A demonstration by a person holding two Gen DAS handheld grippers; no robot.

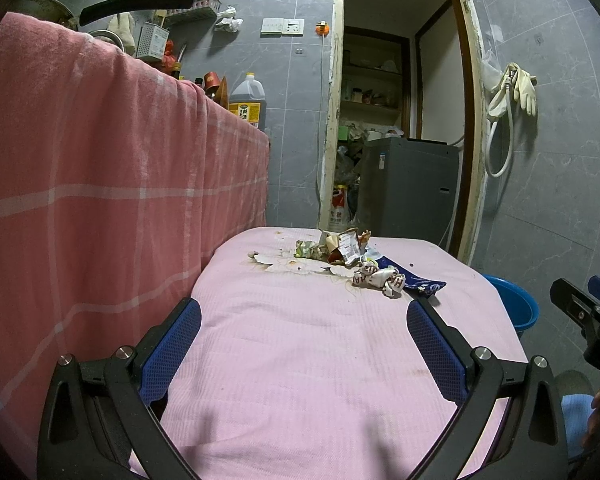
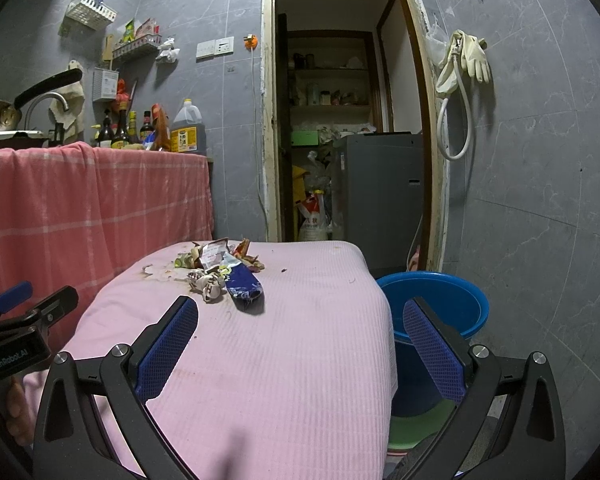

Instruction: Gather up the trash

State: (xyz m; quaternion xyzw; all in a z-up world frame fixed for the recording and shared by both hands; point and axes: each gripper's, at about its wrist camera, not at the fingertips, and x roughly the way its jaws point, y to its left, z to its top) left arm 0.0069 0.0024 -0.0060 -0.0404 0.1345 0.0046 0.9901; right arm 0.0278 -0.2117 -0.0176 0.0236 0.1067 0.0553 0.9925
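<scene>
Step in hand, by my judgement: the approach, with no trash yet lifted. The left hand-held gripper (image 1: 304, 328) has its jaws spread wide and holds nothing; the right hand-held gripper (image 2: 300, 330) likewise stands open and empty.

The trash pile (image 1: 340, 254) lies on the pink-covered desk (image 1: 300, 360), toward its far end, well ahead of both grippers and touching neither. It comprises crumpled wrappers, a white printed wrapper (image 1: 380, 278) and a dark blue packet (image 1: 416, 282) at the near edge. From the right wrist view the blue packet (image 2: 244, 286) is the closest piece, ahead and left of centre.

A blue bucket (image 2: 452, 300) stands on the floor just beside the desk's right edge — the likely receptacle, though that is inference.

Next move calls for advancing one gripper low over the cloth to the nearest piece and closing on it without snagging the fabric — the crumpled pieces are light and may scatter.
</scene>
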